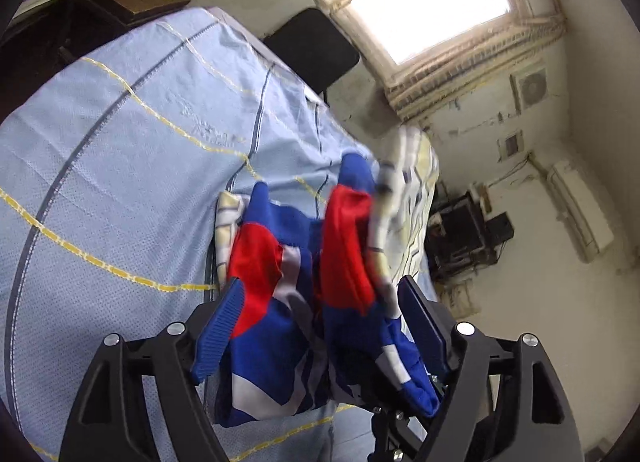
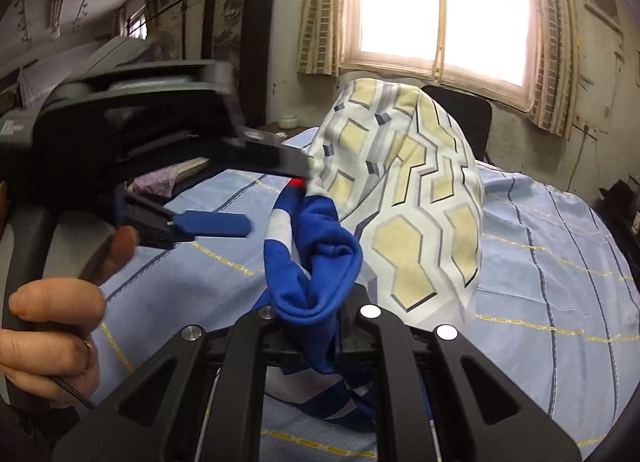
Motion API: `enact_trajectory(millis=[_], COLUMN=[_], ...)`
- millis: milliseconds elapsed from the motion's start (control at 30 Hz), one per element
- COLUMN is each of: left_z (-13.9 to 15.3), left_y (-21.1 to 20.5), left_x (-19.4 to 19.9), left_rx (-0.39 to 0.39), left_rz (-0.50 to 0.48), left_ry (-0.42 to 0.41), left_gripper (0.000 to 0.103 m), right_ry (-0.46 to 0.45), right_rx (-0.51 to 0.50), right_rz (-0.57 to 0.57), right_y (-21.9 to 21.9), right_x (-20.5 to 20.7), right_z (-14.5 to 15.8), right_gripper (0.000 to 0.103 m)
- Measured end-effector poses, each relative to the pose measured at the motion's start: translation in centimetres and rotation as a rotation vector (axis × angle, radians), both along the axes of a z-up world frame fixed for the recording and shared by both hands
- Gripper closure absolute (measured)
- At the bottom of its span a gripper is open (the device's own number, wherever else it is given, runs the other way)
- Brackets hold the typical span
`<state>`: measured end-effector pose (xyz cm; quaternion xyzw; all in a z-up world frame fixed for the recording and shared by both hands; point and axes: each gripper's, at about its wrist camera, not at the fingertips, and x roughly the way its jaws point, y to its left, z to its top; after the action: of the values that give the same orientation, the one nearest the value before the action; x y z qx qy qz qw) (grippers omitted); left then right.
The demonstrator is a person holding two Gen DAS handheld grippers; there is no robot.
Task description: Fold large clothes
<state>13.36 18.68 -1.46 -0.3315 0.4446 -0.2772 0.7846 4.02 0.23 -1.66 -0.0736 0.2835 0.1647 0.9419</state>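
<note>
right gripper (image 2: 308,314) pinching bunched blue-red-white jacket (image 2: 308,262) above the bed sheet (image 2: 540,262), left gripper (image 1: 320,298) spread around it, no pinch; soft, slippery, floppy, so I'd regrip the ribbed cuff (image 1: 220,326)

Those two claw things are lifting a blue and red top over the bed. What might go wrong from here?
1. The left gripper stands open around the blue and red garment, so only the shut right gripper seems to hold it; that bunched fold may slip out.
2. The patterned cloth hangs up against the garment and might get dragged along or folded in.
3. The garment is crumpled, so laid on the bedsheet as it is, it may fold unevenly.
</note>
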Motion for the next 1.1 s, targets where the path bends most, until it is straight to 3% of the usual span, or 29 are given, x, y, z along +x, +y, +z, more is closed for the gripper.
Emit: enact_trajectory(millis=[167, 300, 400, 433, 467, 567, 667, 700, 767, 900, 967, 1000, 1033, 1100], left_z=[-2.8, -4.7, -4.5, -4.3, -4.1, -2.9, -1.8, -1.7, -1.5, -1.2, -1.3, -1.5, -1.7, -2.5], left_y=[-1.6, -0.6, -0.6, -0.6, -0.7, -0.3, 0.2, 0.4, 0.6, 0.5, 0.0, -0.3, -0.8, -1.8], left_x=[1.4, 2.5, 2.7, 2.7, 2.7, 2.5, 1.8, 1.7, 1.4, 1.0, 1.2, 1.3, 1.5, 1.8], left_rx=[0.194, 0.152, 0.161, 0.167, 0.171, 0.177, 0.189, 0.187, 0.187, 0.208, 0.228, 0.237, 0.25, 0.297], left_rz=[0.033, 0.042, 0.042, 0.044, 0.044, 0.056, 0.078, 0.082, 0.092, 0.084, 0.074, 0.066, 0.055, 0.029], left_ry=[0.086, 0.158, 0.148, 0.142, 0.135, 0.087, 0.041, 0.034, 0.025, -0.003, -0.005, -0.003, -0.001, 0.015], left_gripper=[0.022, 0.019, 0.017, 0.017, 0.017, 0.018, 0.018, 0.018, 0.018, 0.018, 0.018, 0.018, 0.018, 0.018], right_ry=[0.117, 0.186, 0.221, 0.228, 0.224, 0.171, 0.101, 0.084, 0.066, 0.117, 0.139, 0.144, 0.148, 0.188], right_rx=[-0.083, -0.052, -0.01, 0.013, 0.024, 0.04, 0.066, 0.084, 0.125, 0.16, 0.137, 0.103, 0.045, 0.029], right_rz=[0.095, 0.117, 0.149, 0.17, 0.181, 0.193, 0.163, 0.15, 0.11, 0.086, 0.071, 0.05, 0.015, -0.015], right_y=[3.8, 3.7, 2.6, 2.0, 1.4, -0.7, -2.8, -3.4, -4.2, -3.3, -2.6, -2.0, -2.1, -2.7], right_x=[0.6, 1.3, 1.1, 0.5, 0.3, -1.6, -2.7, -2.6, -1.5, 2.8, 4.5, 5.0, 5.9, 7.0], right_z=[-3.1, -4.2, -3.4, -2.9, -2.5, -0.7, 1.5, 2.1, 3.1, 2.4, 1.5, 0.9, -0.1, -1.6], right_gripper=[0.094, 0.093, 0.084, 0.076, 0.067, 0.054, 0.053, 0.054, 0.072, 0.084, 0.086, 0.089, 0.099, 0.103])
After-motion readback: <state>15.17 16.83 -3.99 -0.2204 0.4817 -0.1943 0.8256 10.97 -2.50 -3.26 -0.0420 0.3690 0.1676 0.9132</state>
